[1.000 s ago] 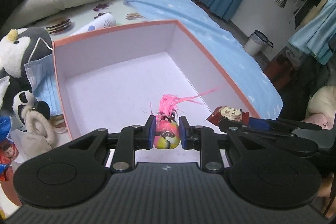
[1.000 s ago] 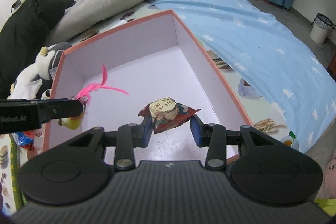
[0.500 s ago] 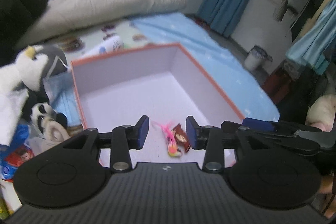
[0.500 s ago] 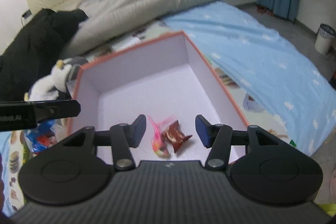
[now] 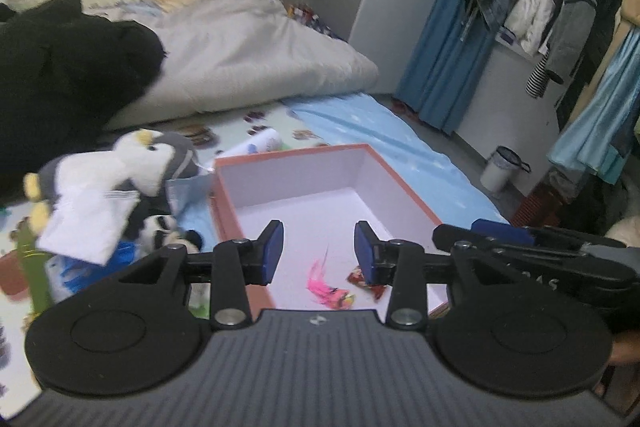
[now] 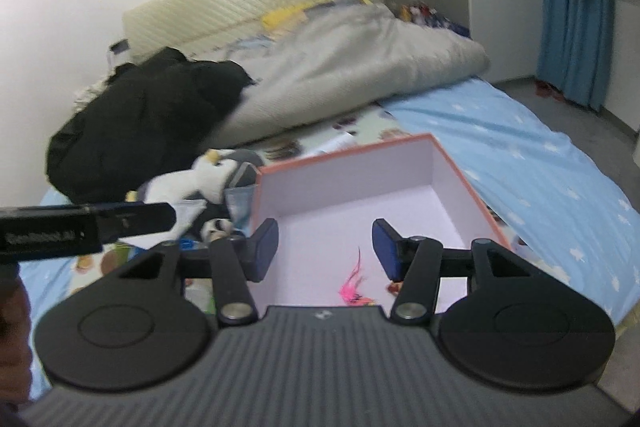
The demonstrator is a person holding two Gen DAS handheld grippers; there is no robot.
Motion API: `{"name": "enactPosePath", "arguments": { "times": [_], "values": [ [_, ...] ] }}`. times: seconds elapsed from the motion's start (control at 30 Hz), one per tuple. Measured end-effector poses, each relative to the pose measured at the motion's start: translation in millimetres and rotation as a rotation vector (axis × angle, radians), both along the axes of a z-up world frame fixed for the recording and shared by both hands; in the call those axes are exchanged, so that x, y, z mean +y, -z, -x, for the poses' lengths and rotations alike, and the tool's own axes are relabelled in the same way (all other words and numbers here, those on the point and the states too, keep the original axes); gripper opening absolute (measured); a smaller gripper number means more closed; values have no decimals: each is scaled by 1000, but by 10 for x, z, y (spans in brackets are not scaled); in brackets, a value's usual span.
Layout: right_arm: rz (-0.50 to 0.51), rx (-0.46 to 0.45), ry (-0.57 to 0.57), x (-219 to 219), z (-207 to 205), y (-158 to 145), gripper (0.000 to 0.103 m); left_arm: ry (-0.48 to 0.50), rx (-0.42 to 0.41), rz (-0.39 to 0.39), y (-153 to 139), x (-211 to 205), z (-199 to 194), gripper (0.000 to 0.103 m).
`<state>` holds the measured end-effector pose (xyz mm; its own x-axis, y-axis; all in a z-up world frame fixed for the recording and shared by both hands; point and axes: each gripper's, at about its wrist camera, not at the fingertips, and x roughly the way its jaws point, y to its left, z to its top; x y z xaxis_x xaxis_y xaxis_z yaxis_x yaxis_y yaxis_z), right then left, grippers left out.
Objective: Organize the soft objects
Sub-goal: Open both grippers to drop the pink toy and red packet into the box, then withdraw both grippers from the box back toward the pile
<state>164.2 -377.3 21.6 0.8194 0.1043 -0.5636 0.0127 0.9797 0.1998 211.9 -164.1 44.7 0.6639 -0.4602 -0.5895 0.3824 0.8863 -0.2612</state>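
Above the box [image 5: 328, 151], left gripper [image 5: 319, 251] and right gripper [image 6: 326, 250], jaws just opened and empty, should clear the rim, then fetch the penguin plush [image 5: 132, 163].

The box [image 5: 400, 179] looks like matt card; a fluffy plush penguin [image 5: 132, 163] is seen beside it, a soft grey cloth duvet [image 5: 248, 59] behind, and matt black plastic on the ridged gripper housing [image 5: 320, 367]

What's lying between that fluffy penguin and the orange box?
A crumpled blue face mask lies between the plush penguin and the orange box, against the box's left wall. The left wrist view shows it best.
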Motion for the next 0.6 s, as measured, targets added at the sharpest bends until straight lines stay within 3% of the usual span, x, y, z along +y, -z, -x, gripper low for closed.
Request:
{"name": "enactPosePath", "arguments": {
  "times": [0.4,0.6],
  "values": [
    [-10,-52,-127,573,491,1,55,-146,-99,-49,-31,657,783,45],
    [-3,-48,-180,834,626,95,55,-222,-89,-56,43,956,1018,45]
  ]
}}
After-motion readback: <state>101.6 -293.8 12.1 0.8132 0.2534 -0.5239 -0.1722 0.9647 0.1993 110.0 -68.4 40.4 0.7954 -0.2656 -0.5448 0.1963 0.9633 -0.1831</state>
